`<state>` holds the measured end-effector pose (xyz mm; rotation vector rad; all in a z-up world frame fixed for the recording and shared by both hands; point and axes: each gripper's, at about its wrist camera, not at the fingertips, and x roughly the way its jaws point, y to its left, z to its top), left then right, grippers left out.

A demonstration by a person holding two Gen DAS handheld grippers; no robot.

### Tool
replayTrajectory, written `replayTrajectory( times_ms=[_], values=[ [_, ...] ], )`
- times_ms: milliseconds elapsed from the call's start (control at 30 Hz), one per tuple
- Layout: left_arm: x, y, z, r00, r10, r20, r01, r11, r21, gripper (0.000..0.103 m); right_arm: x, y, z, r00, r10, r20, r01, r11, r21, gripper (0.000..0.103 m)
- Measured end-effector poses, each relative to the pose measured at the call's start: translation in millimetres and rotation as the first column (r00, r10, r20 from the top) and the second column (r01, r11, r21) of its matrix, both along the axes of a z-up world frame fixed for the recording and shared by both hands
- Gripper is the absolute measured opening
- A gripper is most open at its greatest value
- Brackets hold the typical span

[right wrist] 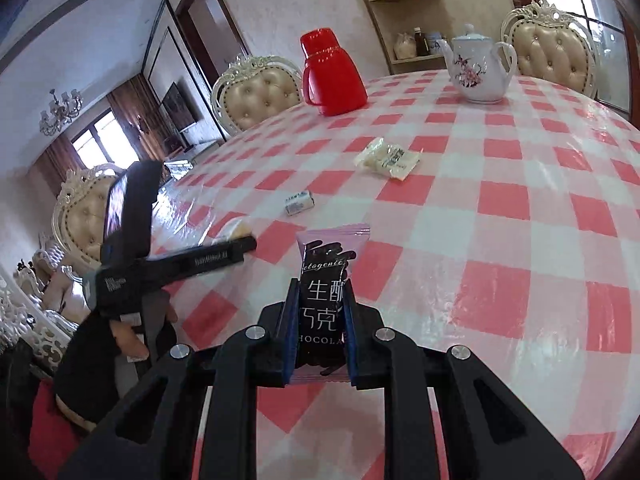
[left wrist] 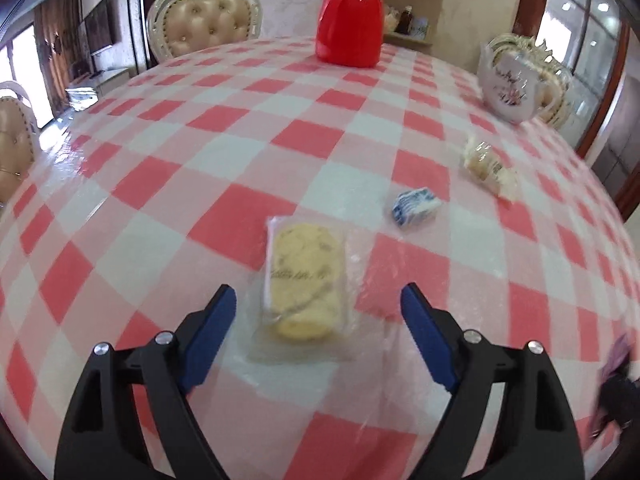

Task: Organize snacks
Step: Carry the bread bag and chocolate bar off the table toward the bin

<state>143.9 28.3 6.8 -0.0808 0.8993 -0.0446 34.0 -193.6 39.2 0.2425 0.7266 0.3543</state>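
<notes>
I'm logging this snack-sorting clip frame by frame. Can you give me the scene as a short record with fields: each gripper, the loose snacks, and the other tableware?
left gripper: open, fingers either side of the clear-wrapped yellow cookie, not closed on it
right gripper: shut on the pink-and-black chocolate packet
loose snacks: small blue-and-white wrapped candy; cream-coloured wrapped pastry
tableware: red plastic thermos jug; white floral ceramic teapot
surface: red-and-white checked tablecloth
</notes>
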Motion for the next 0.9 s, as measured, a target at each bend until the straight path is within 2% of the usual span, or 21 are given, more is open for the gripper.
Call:
replayTrajectory(
  times_ms=[67,267,533,900],
  values=[
    [-1.8,3.5,1.8,1.0,0.019,0.009,-0.019,1.0,0.002,0.034,-4.1,0.1,-2.5,1.0,-0.007,0.003,0.007,1.0,-0.009,0.019],
    [-29.9,11.8,15.0,0.998,0.042,0.054,-0.04,0.999,-0.029,0.033,-11.2,-7.6,-6.3,1.0,-0.029,-0.009,0.029,0.999,0.02,0.019],
    [-108.2,-0.4,31.8,0.986,0.023,0.163,-0.023,1.0,0.001,0.033,-17.8,-8.8,-4.4,1.0,-0.019,-0.024,0.02,0.998,0.062,0.019],
    [-164.1,-16.3,34.6,0.981,-0.01,0.196,0.006,1.0,0.023,0.033,-59.4,18.5,-8.4,0.999,0.038,-0.025,-0.037,0.998,0.055,0.019]
  ],
)
